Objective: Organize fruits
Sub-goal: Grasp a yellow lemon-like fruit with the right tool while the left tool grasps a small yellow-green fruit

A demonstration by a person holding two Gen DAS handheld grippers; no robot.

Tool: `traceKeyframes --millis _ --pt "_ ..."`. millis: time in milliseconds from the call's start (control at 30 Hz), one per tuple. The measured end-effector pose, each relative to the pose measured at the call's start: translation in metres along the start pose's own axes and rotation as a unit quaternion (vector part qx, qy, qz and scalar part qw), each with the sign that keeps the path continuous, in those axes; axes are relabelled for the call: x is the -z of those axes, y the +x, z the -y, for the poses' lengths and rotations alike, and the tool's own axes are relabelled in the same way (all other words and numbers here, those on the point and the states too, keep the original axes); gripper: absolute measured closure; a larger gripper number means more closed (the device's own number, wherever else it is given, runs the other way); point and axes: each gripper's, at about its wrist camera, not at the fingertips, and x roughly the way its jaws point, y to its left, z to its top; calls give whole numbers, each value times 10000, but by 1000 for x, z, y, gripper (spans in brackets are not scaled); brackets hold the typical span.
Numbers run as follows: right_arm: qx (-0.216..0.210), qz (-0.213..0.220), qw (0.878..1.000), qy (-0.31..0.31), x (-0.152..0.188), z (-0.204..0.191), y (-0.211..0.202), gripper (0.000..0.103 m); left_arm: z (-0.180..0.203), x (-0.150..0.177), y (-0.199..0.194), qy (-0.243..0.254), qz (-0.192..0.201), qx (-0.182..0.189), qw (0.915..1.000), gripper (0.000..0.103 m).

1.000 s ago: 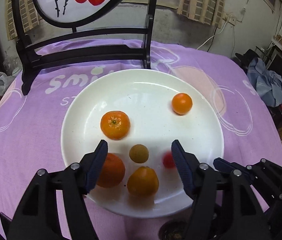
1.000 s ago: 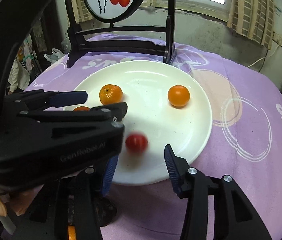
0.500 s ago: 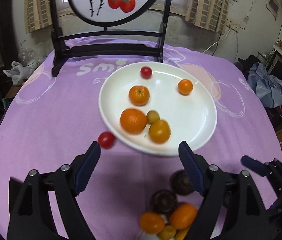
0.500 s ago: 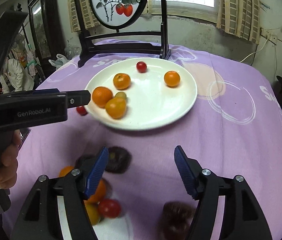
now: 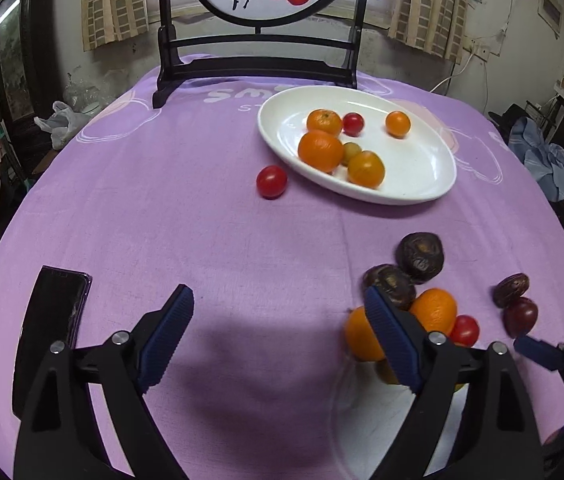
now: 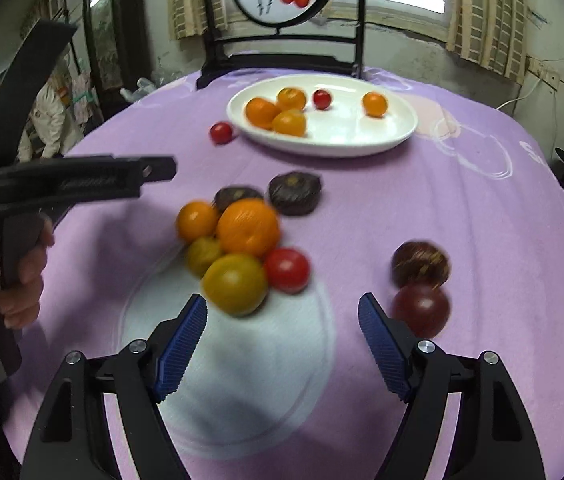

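White plate (image 5: 422,188) holds four orange fruits, one red tomato (image 5: 353,124), one small greenish fruit. Left gripper (image 5: 278,340) and right gripper (image 6: 282,340): jaws apart, empty.

The table (image 5: 162,208) wears a purple cloth with white print. Directly on it sit a white plate (image 5: 422,184) holding fruit at the far side, 1 red tomato (image 5: 271,181) just beside that plate's near-left rim, a dark phone (image 5: 52,320) at the near left, a carved dark screen stand (image 5: 258,68) at the far edge, and 2 dark fruits (image 6: 421,284) touching each other at the near right.
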Motion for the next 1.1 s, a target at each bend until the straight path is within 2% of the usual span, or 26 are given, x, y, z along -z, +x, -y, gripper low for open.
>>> traceKeyframes --millis 133,200,300,333,433,567,733,967,1100 --pt "62 -149 9998 -73 5 -14 11 24 -7 8 4 85 109 -109 9998 18" --pt "154 -239 9996 -41 4 -18 19 25 -11 8 8 54 17 -145 9999 18" --pt "207 -279 9994 -63 2 -23 29 31 -19 6 7 -182 -38 114 9998 18" --pt "195 -263 9994 -72 1 -24 30 35 -21 5 8 -229 -65 133 9996 18" --pt "158 -169 9997 -1 -7 -26 33 61 -23 4 9 -266 -129 172 9994 17" --pt "140 -86 9998 97 -10 -26 36 61 -18 7 12 -217 -239 310 9990 17" --pt "-111 -35 9994 324 -4 -13 22 61 -10 11 17 -79 -354 357 9987 17" --pt "-53 17 9970 775 18 21 6 61 -2 15 15 19 -374 503 9980 17" --pt "-90 -1 9966 825 23 27 6 61 9 20 13 251 -362 485 9979 17"
